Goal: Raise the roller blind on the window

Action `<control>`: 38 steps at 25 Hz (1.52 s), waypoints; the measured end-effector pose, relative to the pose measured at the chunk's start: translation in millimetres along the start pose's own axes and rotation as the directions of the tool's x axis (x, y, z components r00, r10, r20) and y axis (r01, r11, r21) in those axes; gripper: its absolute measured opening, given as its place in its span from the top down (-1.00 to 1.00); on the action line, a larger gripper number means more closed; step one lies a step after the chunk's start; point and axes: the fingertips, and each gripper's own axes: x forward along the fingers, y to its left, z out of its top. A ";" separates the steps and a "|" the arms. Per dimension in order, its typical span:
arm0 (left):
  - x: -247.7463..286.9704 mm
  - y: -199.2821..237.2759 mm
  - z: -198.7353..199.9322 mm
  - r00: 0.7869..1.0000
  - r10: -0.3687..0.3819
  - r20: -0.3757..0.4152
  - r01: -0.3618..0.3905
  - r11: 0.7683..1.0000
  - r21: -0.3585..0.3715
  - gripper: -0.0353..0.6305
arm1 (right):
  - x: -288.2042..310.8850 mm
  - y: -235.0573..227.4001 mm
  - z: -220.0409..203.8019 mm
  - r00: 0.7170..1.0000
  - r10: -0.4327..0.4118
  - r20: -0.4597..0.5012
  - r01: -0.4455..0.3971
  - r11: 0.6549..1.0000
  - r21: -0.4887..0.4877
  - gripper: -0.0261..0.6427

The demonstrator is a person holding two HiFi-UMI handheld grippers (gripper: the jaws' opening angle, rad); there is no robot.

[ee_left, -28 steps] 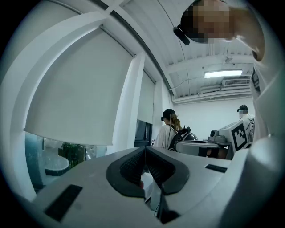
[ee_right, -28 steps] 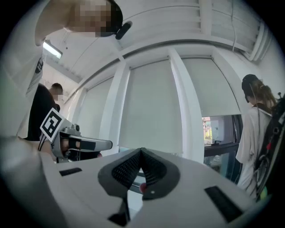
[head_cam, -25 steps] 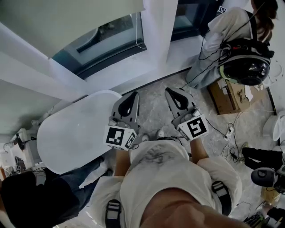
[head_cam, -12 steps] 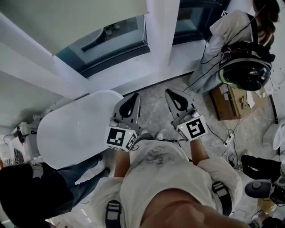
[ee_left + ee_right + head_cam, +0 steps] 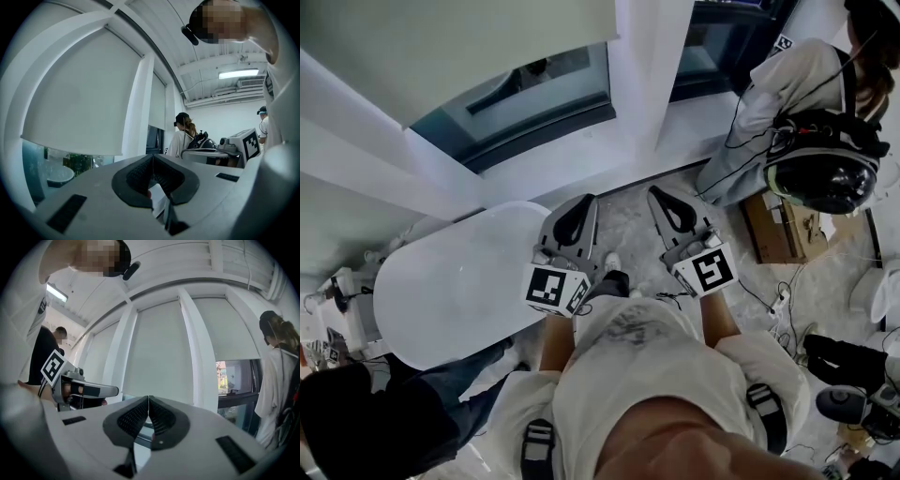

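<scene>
Since the earlier frames a foot [image 5: 610, 265] has stepped forward between the grippers, which have barely shifted. The left gripper [image 5: 584, 200] and right gripper [image 5: 661, 190] both have their jaws pressed together on nothing. Ahead and well apart from them, the pale fabric roller blind [image 5: 441, 47] hangs partly down over the dark glass window [image 5: 520, 94], left of a white upright frame post [image 5: 647, 66]. An oval white surface [image 5: 459, 281] lies beside the left gripper.

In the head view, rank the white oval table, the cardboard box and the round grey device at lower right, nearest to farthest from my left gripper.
1. White oval table: just beside the left gripper, on its left.
2. Cardboard box: across the floor, to the right.
3. Round grey device: far lower-right corner.
</scene>
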 end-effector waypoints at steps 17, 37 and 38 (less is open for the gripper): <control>77.4 101.3 0.6 0.998 -0.056 -0.013 0.056 0.998 0.000 0.86 | 115.7 -44.6 -15.3 0.997 -0.059 -0.050 0.058 0.998 -0.018 0.74; 181.9 167.7 -4.4 0.996 -0.090 -0.018 0.090 0.996 -0.004 0.86 | 205.0 -120.5 -27.7 0.995 -0.078 -0.065 0.077 0.997 -0.024 0.74; 189.8 170.4 -3.8 0.996 -0.091 -0.017 0.091 0.996 -0.002 0.86 | 209.6 -127.2 -28.1 0.995 -0.077 -0.065 0.076 0.997 -0.023 0.74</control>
